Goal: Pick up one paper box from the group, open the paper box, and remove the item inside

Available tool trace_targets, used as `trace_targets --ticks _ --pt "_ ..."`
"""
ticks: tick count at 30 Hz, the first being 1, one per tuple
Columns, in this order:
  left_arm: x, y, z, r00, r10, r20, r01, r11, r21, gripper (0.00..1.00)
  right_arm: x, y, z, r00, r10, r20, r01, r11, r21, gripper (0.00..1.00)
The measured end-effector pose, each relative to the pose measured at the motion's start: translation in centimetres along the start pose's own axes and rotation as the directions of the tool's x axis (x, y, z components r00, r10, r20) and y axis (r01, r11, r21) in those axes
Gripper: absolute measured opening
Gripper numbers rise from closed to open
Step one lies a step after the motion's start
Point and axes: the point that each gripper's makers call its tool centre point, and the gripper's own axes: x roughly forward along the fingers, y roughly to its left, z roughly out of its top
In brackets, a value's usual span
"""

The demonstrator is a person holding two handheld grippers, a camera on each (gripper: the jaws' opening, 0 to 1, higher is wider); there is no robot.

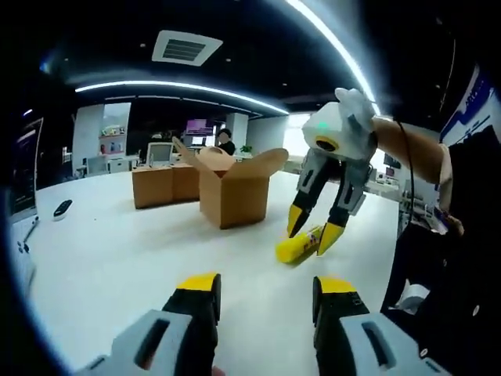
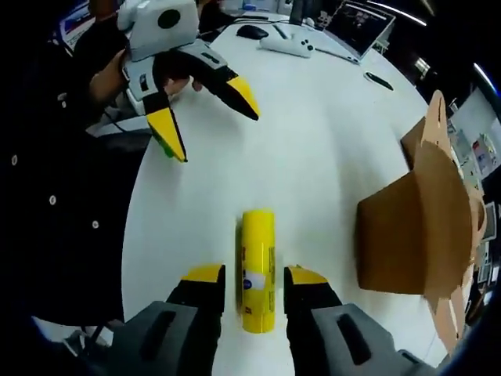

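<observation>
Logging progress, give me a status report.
Left tool open, empty. Right tool open astride yellow cylindrical tube on white table. Open brown cardboard box beside it. Nothing blocking.

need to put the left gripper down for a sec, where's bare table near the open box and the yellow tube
Bare white table lies between the left gripper and the open brown cardboard box, out to the small dark object. It is crowded around the yellow cylindrical tube, which lies between the right gripper jaws, and behind the box, where closed brown cardboard boxes stand.

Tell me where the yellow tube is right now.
The yellow tube lies on the white table, between the open right gripper's jaws, beside the opened paper box.
</observation>
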Motion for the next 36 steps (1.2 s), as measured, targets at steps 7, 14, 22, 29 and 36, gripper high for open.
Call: trace_targets --ticks 7,14,22,29,36 --pt "-0.5 -0.1 0.0 1.000 0.007 -0.012 -0.007 1.000 0.009 0.49 -2.6 -0.4 0.0 0.992 -0.077 0.097 0.075 0.997 0.029 0.33" --pt "-2.4 0.5 0.3 0.998 0.059 -0.014 -0.060 0.998 -0.010 0.50 -7.7 -1.4 -2.8 0.885 -0.340 0.318 0.288 0.936 0.201 0.41" --pt "-5.3 2.4 1.3 0.990 0.142 -0.019 -0.142 0.990 0.011 0.57 -12.5 0.3 -9.5 0.694 -0.609 0.385 0.407 0.772 0.488 0.45" --pt "-6.3 2.0 1.8 0.987 0.157 -0.027 -0.157 0.987 0.014 0.59 -13.4 4.2 -14.1 0.621 -0.712 0.328 0.426 0.658 0.621 0.55" --pt "-7.5 1.1 1.9 0.986 0.167 0.009 -0.167 0.986 0.016 0.61 -15.9 5.5 -15.4 0.528 -0.787 0.319 0.424 0.570 0.704 0.55"
